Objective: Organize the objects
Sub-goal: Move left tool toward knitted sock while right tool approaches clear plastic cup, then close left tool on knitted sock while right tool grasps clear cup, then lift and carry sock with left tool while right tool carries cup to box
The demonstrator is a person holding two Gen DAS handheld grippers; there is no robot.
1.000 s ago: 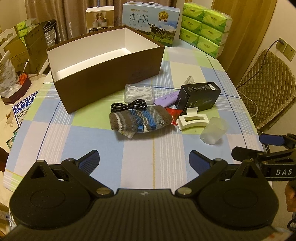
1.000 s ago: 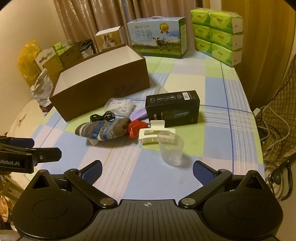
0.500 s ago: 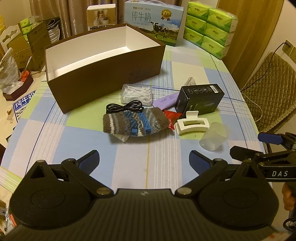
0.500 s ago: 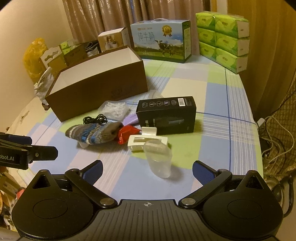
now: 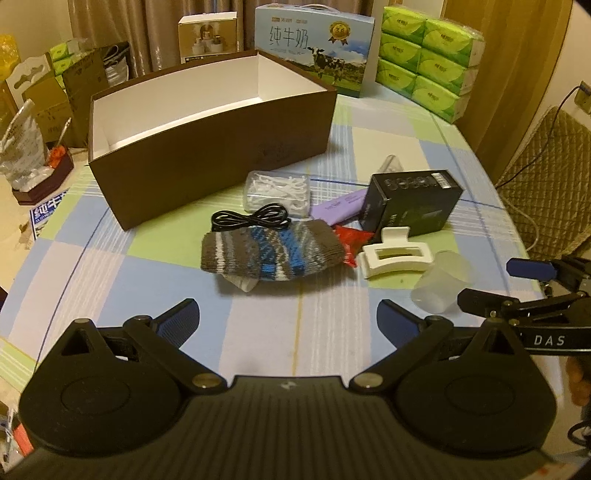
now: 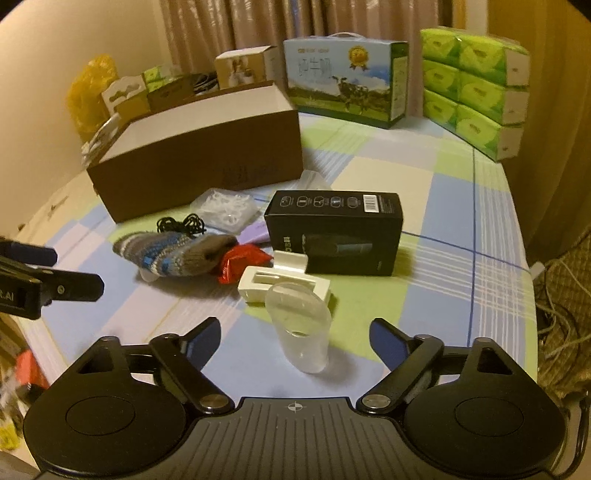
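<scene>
Lining up our right gripper (image 6: 295, 334), jaws wide, w/ clear cup (image 6: 301, 328) near counter's (image 6: 461, 295) right edge; left gripper (image 5: 286, 321) also wide, empty. Risk: light cup tips vs. hair clip (image 6: 284, 284) if we clip its rim.

Home, looks like a dining or living room. Checked tablecloth (image 5: 110, 266) on the table, drawn curtains (image 6: 229, 29) behind its far edge. Household stock along that edge: milk gift carton (image 5: 314, 55), stacked tissue packs (image 5: 428, 62) at the far right corner. Quilted chair (image 5: 543, 177) off the right edge.
</scene>
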